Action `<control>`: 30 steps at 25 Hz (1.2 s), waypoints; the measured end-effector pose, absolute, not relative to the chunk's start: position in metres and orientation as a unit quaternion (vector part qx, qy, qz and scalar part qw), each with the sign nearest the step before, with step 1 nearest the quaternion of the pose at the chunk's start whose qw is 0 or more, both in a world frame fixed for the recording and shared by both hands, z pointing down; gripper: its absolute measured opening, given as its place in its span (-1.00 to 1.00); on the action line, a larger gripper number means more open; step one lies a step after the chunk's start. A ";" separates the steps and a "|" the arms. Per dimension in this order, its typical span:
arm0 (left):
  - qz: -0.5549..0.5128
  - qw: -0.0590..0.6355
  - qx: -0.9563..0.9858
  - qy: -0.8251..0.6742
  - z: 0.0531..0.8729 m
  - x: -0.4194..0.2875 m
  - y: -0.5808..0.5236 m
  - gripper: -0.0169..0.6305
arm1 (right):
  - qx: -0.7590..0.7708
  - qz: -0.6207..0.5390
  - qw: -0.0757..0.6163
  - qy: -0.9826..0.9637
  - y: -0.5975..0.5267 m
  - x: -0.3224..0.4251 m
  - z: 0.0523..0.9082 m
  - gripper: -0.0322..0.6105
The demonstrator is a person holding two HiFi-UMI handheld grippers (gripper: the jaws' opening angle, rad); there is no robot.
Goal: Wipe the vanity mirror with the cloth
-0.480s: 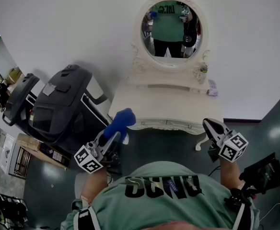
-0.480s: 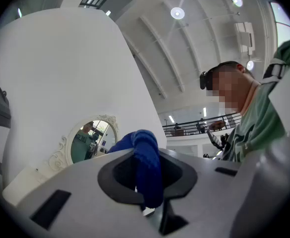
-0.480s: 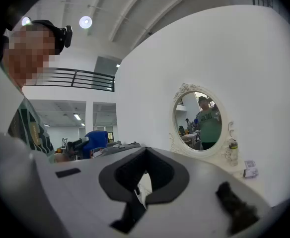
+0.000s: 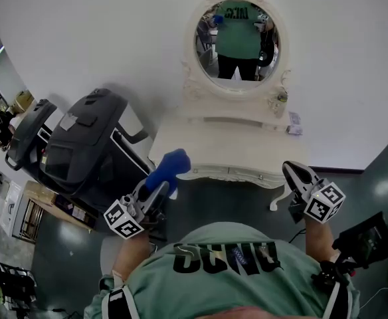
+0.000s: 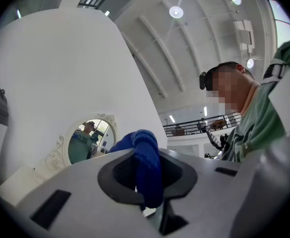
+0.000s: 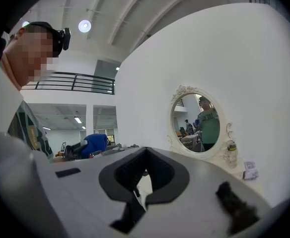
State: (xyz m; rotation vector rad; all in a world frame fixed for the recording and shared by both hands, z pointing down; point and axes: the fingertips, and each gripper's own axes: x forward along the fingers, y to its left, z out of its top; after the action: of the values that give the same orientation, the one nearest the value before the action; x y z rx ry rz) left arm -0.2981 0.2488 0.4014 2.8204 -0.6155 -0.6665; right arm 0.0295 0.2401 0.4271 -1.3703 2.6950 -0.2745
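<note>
An oval vanity mirror (image 4: 237, 40) in an ornate white frame stands on a white dressing table (image 4: 207, 145) against the wall. It also shows in the left gripper view as the mirror (image 5: 88, 140) and in the right gripper view as the mirror (image 6: 198, 124). My left gripper (image 4: 161, 183) is shut on a blue cloth (image 4: 167, 168), held low in front of the table's left front corner; the cloth (image 5: 145, 165) bulges between the jaws. My right gripper (image 4: 293, 173) is shut with nothing in it, near the table's right front corner. Both are well short of the mirror.
A large black machine (image 4: 81, 148) stands left of the table. A small bottle (image 4: 282, 97) and a small packet (image 4: 293, 121) sit on the table's right side. Dark floor lies below the table; a black device (image 4: 363, 238) is at the lower right.
The view has shifted slightly. Both grippers keep nearly the same places, and the cloth stays in the left one.
</note>
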 end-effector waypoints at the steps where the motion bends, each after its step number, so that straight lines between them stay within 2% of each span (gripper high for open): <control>1: -0.224 0.089 0.947 -0.211 0.401 -0.292 0.246 -0.75 | -0.451 -0.094 0.057 0.886 0.238 0.038 0.427 -0.87; 17: -0.225 0.098 0.940 -0.236 0.392 -0.166 0.225 -0.75 | -0.444 -0.077 0.019 0.892 0.245 0.155 0.422 -0.87; 25: -0.201 0.109 0.949 -0.218 0.398 -0.112 0.221 -0.75 | -0.422 -0.078 0.007 0.903 0.254 0.175 0.433 -0.87; 30: -0.192 0.116 0.949 -0.221 0.405 -0.111 0.208 -0.75 | -0.408 -0.096 0.001 0.908 0.237 0.168 0.447 -0.87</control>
State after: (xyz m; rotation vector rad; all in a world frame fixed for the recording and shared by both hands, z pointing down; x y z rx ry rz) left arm -0.1109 0.2084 0.4049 2.7794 -0.6484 -0.5626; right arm 0.1681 0.2373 0.4473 -1.2797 2.8501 -0.3008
